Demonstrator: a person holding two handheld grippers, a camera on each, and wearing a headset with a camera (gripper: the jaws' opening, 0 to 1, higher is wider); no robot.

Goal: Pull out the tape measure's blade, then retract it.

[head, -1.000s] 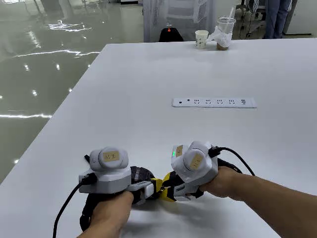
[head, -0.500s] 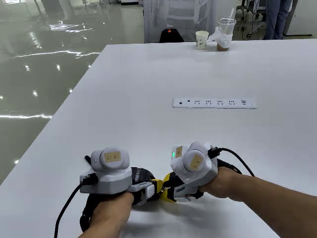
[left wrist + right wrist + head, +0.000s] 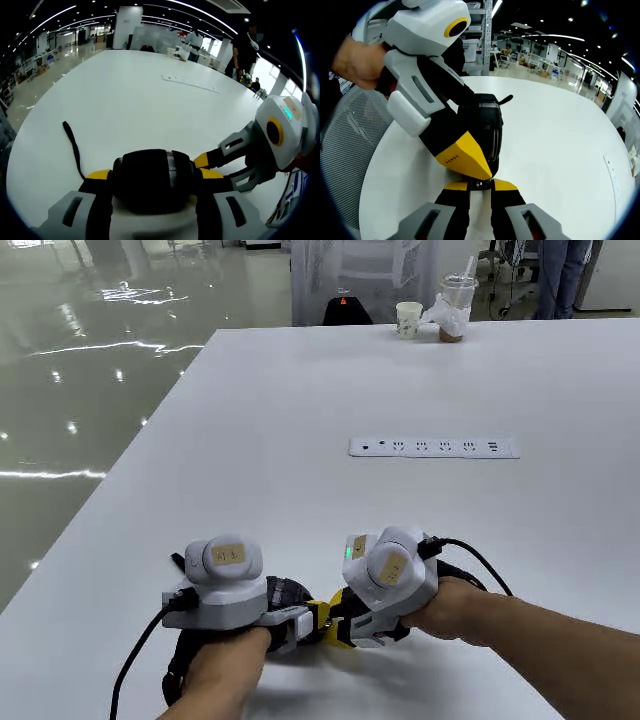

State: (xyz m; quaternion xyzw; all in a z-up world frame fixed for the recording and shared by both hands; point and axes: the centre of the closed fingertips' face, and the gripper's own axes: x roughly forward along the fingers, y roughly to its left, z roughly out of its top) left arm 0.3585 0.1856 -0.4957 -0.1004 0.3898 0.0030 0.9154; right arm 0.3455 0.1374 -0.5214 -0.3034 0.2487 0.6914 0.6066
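White table (image 3: 150, 90), tape measure (image 3: 152, 175), trailing strap (image 3: 74, 145)

Left tool (image 3: 312, 618), right tool (image 3: 342, 625) tip to tip, jaws tight

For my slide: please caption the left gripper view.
Left gripper clamps a black, rounded tape measure at a white table; the right gripper pinches its side.

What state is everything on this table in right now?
tape measure: case gripped, blade not drawn out
left gripper: shut on tape measure
right gripper: shut on blade tip
power strip: flat, nothing plugged in
paper cup: upright
plastic cup: upright, straw in
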